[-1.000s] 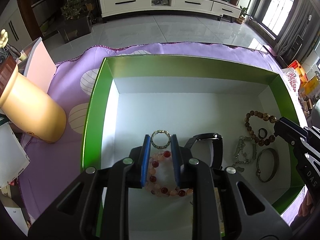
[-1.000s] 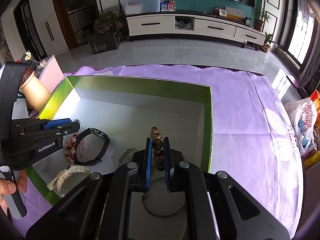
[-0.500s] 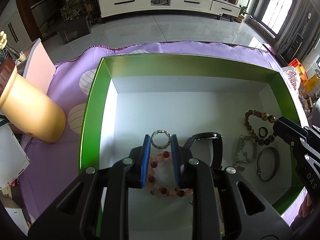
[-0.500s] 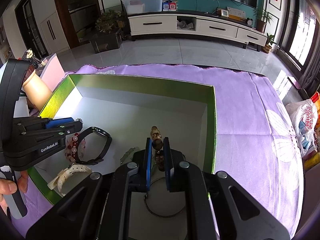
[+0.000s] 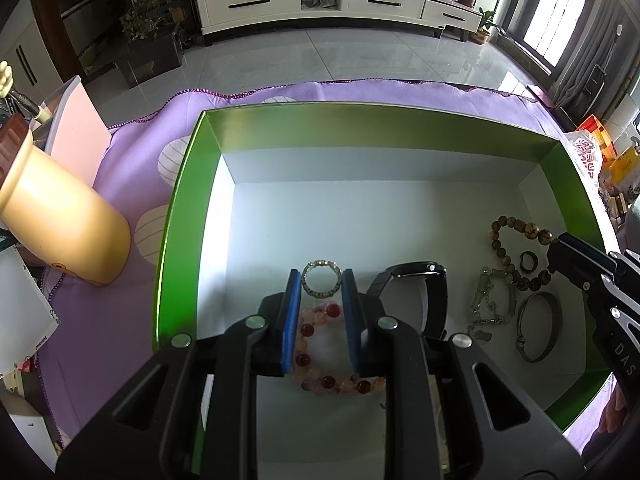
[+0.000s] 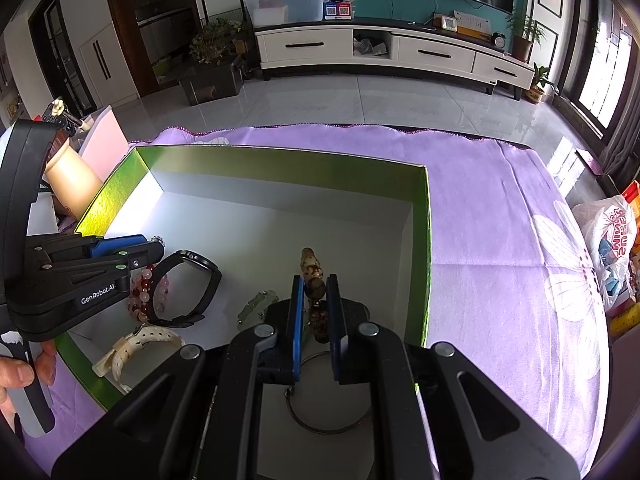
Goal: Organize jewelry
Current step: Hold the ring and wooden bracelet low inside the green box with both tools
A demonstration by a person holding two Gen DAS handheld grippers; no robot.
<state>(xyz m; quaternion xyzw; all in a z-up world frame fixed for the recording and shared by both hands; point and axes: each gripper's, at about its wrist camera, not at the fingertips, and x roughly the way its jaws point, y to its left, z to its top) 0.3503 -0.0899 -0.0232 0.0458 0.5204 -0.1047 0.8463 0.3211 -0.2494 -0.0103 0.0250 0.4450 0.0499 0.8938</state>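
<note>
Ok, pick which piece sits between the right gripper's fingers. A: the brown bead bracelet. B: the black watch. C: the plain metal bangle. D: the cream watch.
A: in the right wrist view the right gripper has its blue pads closed on the brown bead bracelet, while the metal bangle lies on the box floor below it.

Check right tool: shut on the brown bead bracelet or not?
Shut on it. In the right wrist view the right tool has both blue pads against the brown bead bracelet, inside the green box.
</note>
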